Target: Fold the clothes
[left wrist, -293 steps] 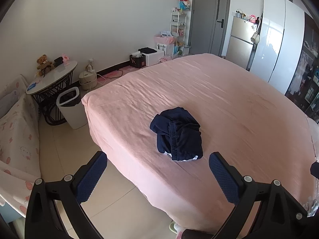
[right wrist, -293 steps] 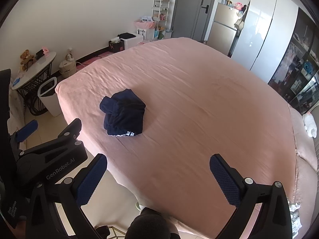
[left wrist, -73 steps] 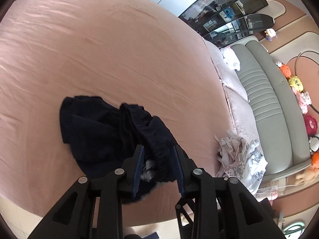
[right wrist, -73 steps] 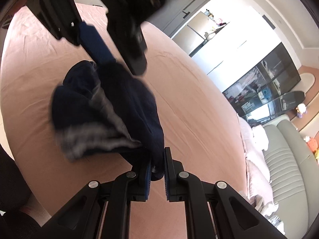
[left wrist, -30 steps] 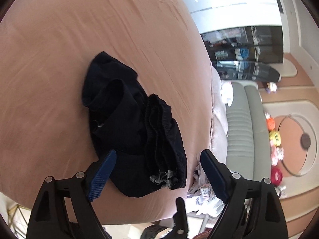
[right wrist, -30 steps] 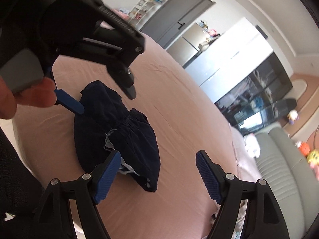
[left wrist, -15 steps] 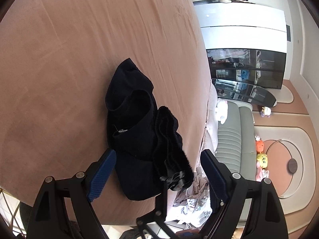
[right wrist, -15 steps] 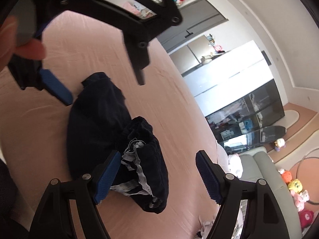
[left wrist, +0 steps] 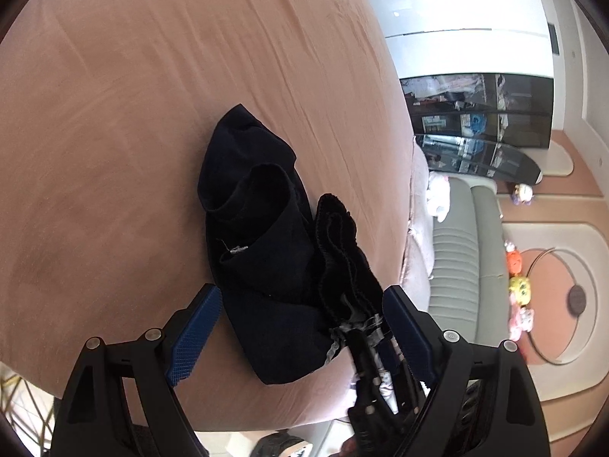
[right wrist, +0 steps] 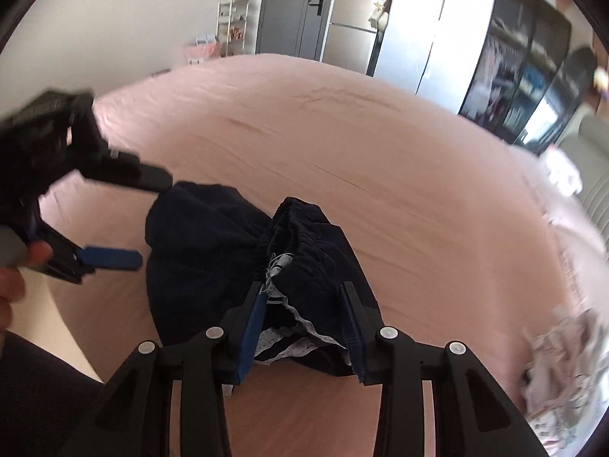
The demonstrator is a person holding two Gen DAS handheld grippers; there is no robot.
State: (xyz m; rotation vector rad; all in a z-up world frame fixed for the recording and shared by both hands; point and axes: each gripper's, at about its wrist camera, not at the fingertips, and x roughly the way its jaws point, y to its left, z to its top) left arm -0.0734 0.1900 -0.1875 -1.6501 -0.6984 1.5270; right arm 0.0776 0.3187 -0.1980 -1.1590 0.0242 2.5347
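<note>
A crumpled navy garment point(left wrist: 262, 251) point(right wrist: 213, 251) lies bunched on the pink bed point(left wrist: 133, 95) point(right wrist: 380, 144), close to its near edge. Its gathered elastic waistband point(right wrist: 304, 251), with a pale lining showing, sits between the fingers of the right tool point(right wrist: 302, 327), which are narrowed around the cloth but not pressed together. The left tool point(left wrist: 300, 327) point(right wrist: 125, 221) is spread wide, released, its blue pads on either side of the garment's near end. A pale heap of clothes point(right wrist: 559, 377) lies at the bed's right edge.

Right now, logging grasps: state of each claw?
Left claw: open, holding nothing.
Right claw: part-closed around the navy shorts; grip cannot be told.
</note>
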